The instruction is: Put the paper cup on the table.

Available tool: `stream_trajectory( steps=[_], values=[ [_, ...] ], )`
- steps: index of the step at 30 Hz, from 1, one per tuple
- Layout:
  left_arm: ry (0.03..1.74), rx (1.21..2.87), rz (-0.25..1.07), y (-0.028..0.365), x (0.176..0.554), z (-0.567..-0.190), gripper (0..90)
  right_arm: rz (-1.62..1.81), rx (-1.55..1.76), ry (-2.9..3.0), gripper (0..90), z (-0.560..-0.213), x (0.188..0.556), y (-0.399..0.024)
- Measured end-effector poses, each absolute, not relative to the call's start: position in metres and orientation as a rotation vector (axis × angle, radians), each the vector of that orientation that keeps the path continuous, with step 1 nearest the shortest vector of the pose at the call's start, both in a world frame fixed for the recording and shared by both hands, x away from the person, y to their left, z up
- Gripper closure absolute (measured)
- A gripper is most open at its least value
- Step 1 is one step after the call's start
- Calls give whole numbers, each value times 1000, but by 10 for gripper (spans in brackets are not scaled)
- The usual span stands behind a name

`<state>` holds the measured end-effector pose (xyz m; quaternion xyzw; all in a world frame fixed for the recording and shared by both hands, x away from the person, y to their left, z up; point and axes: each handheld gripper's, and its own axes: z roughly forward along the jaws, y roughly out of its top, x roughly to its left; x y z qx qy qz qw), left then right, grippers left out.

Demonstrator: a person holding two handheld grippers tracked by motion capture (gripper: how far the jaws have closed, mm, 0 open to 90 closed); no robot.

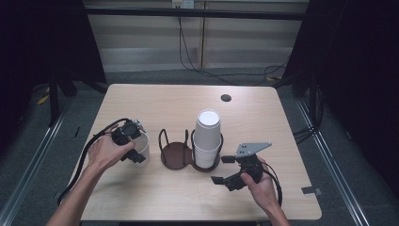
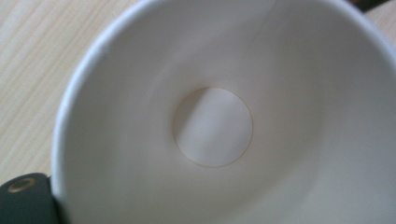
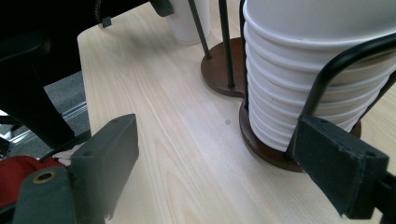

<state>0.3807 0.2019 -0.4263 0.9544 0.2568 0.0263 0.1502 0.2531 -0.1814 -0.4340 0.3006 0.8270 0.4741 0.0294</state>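
The left claw (image 1: 136, 149) is tilting down over one single paper cup (image 1: 141, 147) standing on the desk (image 1: 155, 101), gripping its rim. One two-ring holder (image 1: 175, 153) is carrying one cup stack (image 1: 207, 139) in its right ring. The right claw (image 1: 224, 169) is lying level beside the stack, gaping wide and gripping nothing.

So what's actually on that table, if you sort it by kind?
Single white paper cup at the left gripper: 1
Stack of white paper cups: 1
Dark two-ring wire cup holder: 1
Hand-held black grippers, counting the right gripper: 2
Total: 5
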Motion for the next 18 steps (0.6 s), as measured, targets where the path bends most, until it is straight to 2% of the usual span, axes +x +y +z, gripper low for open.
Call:
stream_trajectory(
  steps=[13,18],
  values=[
    [797,2640,44,220,374,-436,88,1456,926,2552,144,-435,253,-181],
    [799,2614,19,228,372,-442,155,1453,927,2551,144,-434,253,-181]
  ],
)
